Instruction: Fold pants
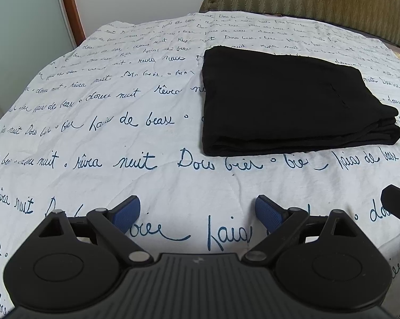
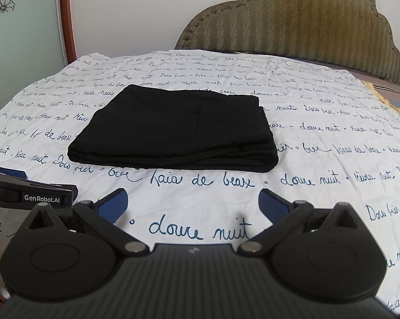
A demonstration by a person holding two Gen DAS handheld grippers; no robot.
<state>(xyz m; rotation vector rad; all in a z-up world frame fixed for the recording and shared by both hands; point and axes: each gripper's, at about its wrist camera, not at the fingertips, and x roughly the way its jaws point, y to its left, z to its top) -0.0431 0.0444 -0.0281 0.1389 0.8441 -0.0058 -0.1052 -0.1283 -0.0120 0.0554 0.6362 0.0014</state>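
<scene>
Right up against the lens, the left gripper [image 1: 197,216] has its blue pads [image 1: 126,212] spread wide with nothing between them, only the printed bedsheet [image 1: 93,143] showing through the gap. Same story on the other side: the right gripper [image 2: 193,207] stands with its jaws parted and empty, both tools hanging low over the near part of the bed and clear of the cloth. Move outward and there it is, the black pants [image 2: 178,130], lying on the sheet ahead of both grippers as a compact, squared-off bundle with several layers stacked at its near edge. Neither tool touches it. By the look of things the folding is essentially finished: the stack sits flat, the edges line up fairly well, and no leg or waistband trails loose; at most a small tidy of the slightly bulging near right corner seems left. The right wrist view takes the bundle almost head-on and also catches the left gripper's branded side at its lower left edge, plus what may be a sliver of a hand behind it. The left wrist view sees the pants [image 1: 287,98] off to its right, showing the layered right-hand corner more plainly. The padded headboard [image 2: 306,21] closes the scene behind.
</scene>
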